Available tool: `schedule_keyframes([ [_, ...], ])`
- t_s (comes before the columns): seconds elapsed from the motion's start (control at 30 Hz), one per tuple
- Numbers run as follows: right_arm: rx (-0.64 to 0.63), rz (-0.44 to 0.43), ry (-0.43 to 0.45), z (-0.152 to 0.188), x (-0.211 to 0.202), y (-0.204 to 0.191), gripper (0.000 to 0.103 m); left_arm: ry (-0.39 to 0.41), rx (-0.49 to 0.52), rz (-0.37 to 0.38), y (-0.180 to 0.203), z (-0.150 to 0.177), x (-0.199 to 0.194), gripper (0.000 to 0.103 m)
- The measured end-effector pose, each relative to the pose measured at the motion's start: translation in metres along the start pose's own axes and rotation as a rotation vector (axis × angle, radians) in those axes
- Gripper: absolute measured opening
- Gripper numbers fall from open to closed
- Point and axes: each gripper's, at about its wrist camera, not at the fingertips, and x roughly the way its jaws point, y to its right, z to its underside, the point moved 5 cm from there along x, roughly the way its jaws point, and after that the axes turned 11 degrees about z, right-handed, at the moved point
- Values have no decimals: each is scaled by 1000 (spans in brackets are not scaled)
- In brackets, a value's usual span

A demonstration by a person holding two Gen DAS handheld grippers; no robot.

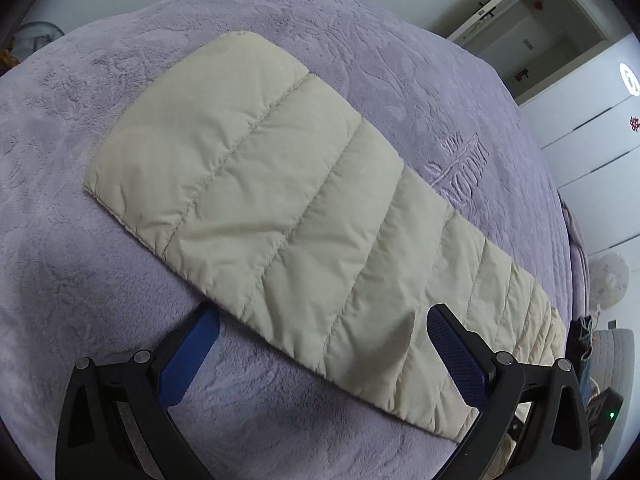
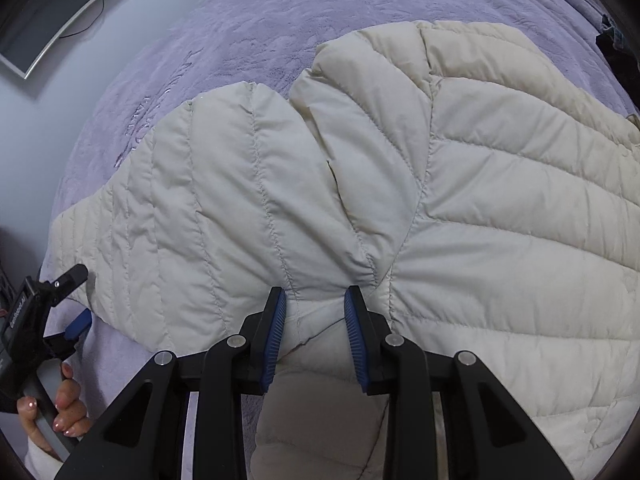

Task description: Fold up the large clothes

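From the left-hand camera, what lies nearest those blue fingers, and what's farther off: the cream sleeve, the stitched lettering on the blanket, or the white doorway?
1. Cream quilted jacket sleeve, lying between the fingers.
2. Embossed lettering on the purple blanket, beyond the sleeve, right.
3. White doorway, far upper right.

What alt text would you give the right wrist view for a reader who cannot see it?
The right gripper pinches a bunched fold of a cream quilted puffer jacket where sleeve meets body, on a lavender plush blanket. At left, a hand holds the left gripper.
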Motion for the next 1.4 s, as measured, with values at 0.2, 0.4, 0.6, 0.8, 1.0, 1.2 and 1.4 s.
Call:
schedule_keyframes([
  [0.2, 18, -25, 1, 5, 1, 8, 33, 27, -1, -23, -4, -11, -9, 38],
  [0.4, 36, -44, 8, 12, 5, 20, 33, 6, 62, 89, 22, -18, -20, 12],
  [0.6, 58, -68, 14, 19, 9, 28, 33, 22, 236, 216, 98, -17, -55, 12],
  [0.8, 75, -106, 14, 22, 10, 37, 33, -27, 412, 326, 202, 12, -61, 12],
  [1.0, 184, -244, -27, 21, -23, 86, 34, -130, 576, 362, 287, 72, -50, 12],
  [1.2, 302, -165, 30, 46, -65, 199, 34, -275, 743, 331, 344, 155, -6, 12],
  [1.4, 419, -83, 52, 81, -84, 290, 34, -398, 975, 210, 368, 252, 57, 12],
])
